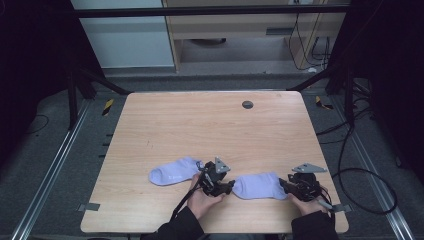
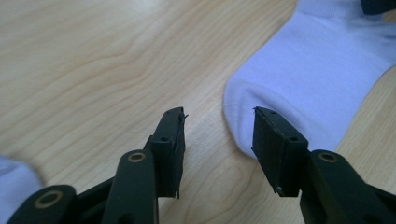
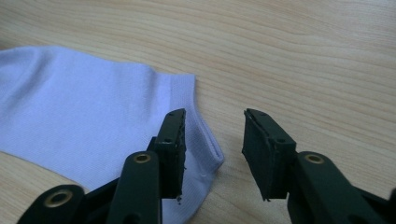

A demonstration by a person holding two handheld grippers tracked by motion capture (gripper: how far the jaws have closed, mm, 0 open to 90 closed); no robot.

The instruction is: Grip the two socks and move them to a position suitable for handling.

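High view: two pale lilac socks lie on the near half of the wooden table (image 1: 165, 120); the left sock (image 1: 172, 171) rests apart, while the right sock (image 1: 257, 185) lies between the left gripper (image 1: 231, 186) at its toe end and the right gripper (image 1: 283, 184) at its cuff end, each held low in a hand. Left gripper view: the jaws stand well open and hold nothing; the rounded toe of the right sock (image 2: 308, 79) lies just ahead, with one pad (image 2: 273, 144) over its edge and the other over bare wood. Right gripper view: the jaws stand partly open and empty, straddling the ribbed cuff corner of the right sock (image 3: 93, 121), which lies flat on the table. To grasp well, each gripper should probably descend until the lower pad slides under the fabric edge, then close on both layers together, so the sock lifts without bunching or slipping.
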